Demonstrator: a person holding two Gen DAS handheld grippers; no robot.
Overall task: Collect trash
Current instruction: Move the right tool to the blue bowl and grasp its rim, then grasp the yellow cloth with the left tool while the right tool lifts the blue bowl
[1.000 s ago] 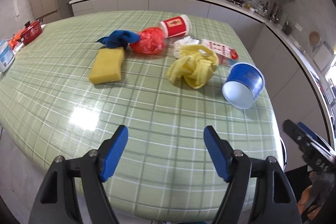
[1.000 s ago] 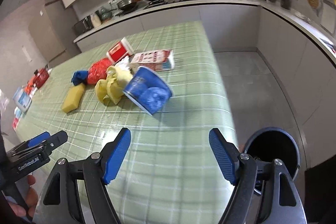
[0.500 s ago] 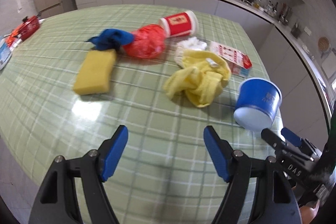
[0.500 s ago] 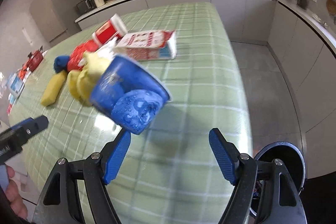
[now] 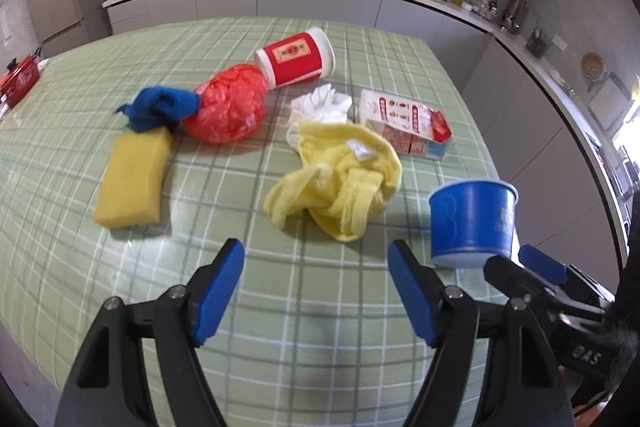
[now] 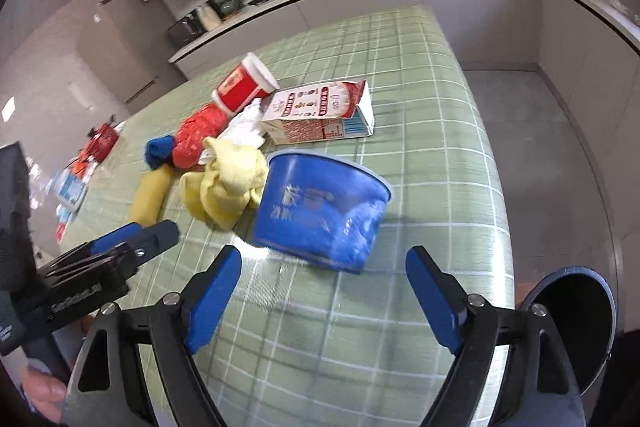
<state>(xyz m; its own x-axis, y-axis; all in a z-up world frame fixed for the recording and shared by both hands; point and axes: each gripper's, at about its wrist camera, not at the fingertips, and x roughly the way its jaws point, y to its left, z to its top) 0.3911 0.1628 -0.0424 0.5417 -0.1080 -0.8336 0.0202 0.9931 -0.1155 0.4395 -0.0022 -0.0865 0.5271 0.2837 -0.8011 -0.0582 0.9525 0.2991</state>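
On the green checked table (image 5: 320,327) lies a blue paper bowl (image 5: 474,223) on its side near the right edge, rim pointing away. My right gripper (image 6: 324,255) is just short of the bowl (image 6: 322,211) with its jaws opening. The bowl's near end sits at the fingertips and the pads do not touch it. My left gripper (image 5: 316,251) is open and empty, a little short of a crumpled yellow cloth (image 5: 340,179). Farther back lie a red-and-white milk carton (image 5: 408,125), white tissue (image 5: 322,105), a red cup (image 5: 298,57) and a red plastic bag (image 5: 228,105).
A yellow sponge (image 5: 132,179) and a blue cloth (image 5: 160,107) lie to the left. A dark round bin (image 6: 572,311) stands on the floor off the table's right edge. A red pot (image 5: 20,81) sits at the far left. Kitchen counters run behind.
Both grippers have moved forward over the table toward the items. The blue bowl has grown large in the right wrist view, and the right jaws stand wider than before.
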